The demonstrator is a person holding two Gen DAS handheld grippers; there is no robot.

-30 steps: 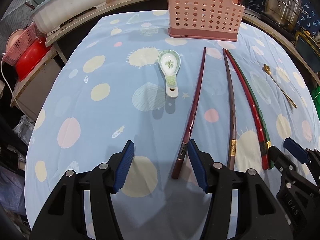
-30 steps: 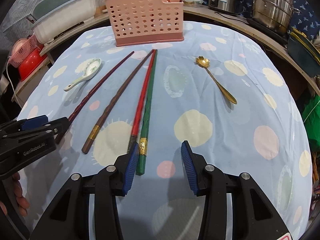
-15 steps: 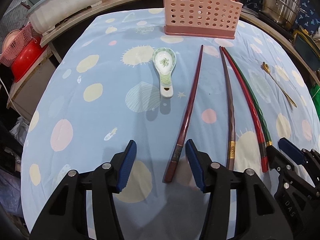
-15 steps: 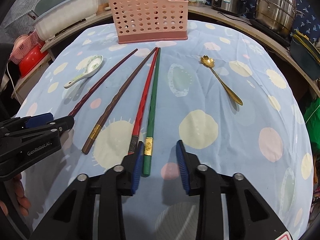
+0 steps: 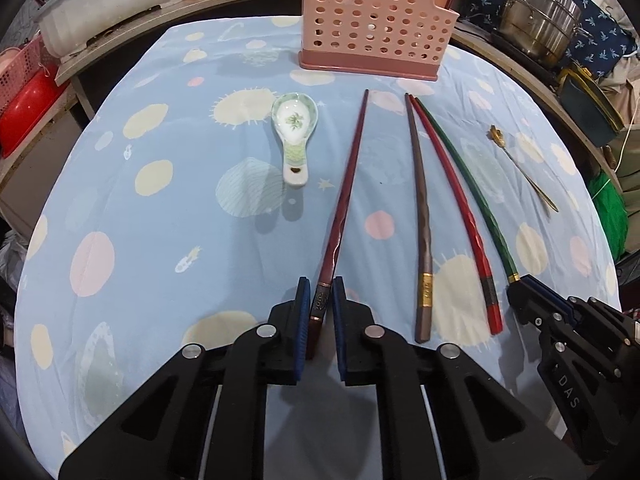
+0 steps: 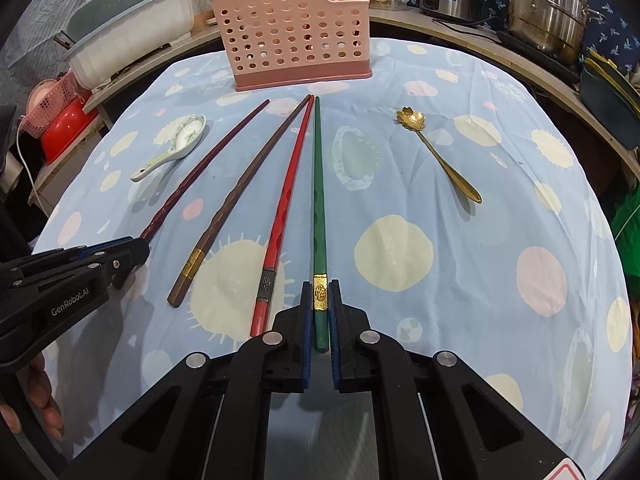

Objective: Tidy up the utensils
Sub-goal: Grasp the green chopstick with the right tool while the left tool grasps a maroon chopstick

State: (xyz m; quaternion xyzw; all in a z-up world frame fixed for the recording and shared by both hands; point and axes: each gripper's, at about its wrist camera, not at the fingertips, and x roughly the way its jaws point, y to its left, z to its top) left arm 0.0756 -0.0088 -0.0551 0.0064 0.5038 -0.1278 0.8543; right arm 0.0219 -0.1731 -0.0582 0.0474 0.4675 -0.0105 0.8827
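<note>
Your left tongs (image 5: 321,300) have just closed on the maroon chopstick (image 5: 347,184), your right tongs (image 6: 320,300) on the green chopstick (image 6: 319,200), both gripped at the thick ends farthest from the pink holder (image 6: 298,36), so tips can drop in first.

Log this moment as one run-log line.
left gripper: shut on maroon chopstick | right gripper: shut on green chopstick | both chopsticks lying on tablecloth

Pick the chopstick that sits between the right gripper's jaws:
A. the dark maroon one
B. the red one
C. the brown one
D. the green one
D: in the right wrist view the right gripper has closed on the thick end of the green chopstick, at its gold band.
</note>
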